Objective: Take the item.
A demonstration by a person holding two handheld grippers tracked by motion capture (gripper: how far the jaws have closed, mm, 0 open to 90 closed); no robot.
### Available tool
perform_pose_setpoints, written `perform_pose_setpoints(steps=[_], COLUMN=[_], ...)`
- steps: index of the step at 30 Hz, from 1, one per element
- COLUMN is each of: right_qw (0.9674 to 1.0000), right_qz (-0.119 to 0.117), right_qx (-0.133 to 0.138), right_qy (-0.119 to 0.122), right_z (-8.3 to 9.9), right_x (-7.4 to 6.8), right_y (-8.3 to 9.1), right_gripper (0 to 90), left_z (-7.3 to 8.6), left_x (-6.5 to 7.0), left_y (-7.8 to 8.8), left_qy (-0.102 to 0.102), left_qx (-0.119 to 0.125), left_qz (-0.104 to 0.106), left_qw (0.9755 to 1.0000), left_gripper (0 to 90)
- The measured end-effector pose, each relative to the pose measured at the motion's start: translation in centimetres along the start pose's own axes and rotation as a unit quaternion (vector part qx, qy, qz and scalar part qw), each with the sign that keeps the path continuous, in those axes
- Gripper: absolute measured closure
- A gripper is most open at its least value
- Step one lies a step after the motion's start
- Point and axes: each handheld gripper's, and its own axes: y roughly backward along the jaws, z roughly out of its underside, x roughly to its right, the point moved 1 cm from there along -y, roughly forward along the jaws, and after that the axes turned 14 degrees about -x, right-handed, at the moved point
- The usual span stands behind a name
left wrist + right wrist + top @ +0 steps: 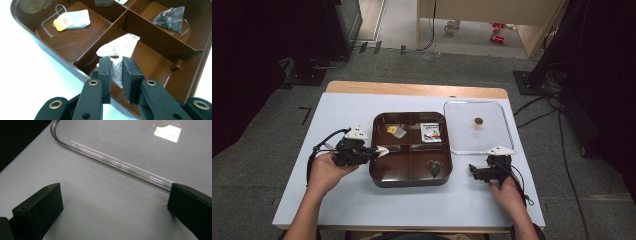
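The left tool (116, 66) pinches a white packet (119, 48) over the brown tray (50, 53) to drop it in; the right tool (115, 202) rests spread wide.

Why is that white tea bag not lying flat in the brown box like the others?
The left tongs are shut on the white tea bag, holding it tilted over the divider at the brown tray's near edge. The other tea bags lie flat in their compartments. The clear lid lies off, beside the tray.
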Motion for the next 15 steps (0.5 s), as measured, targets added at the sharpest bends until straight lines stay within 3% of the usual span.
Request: perform_pose_setpoints(steps=[10,15], right_qw=[1.0000,1.0000], right_qz=[0.000,0.000], right_qx=[0.000,0.000], right_qy=[0.000,0.000], right_z=[0.0,0.0], right_x=[0.0,0.0], right_y=[0.0,0.0], right_gripper=[0.0,0.0], left_z=[1.0,1.6], left_x=[-1.5,-2.5], left_y=[1.2,2.0], left_qy=[0.031,0.055], left_qx=[0.025,0.047], left_qz=[-0.011,-0.025], left_qw=[0.9991,0.9971], left_gripper=[78.9,78.9])
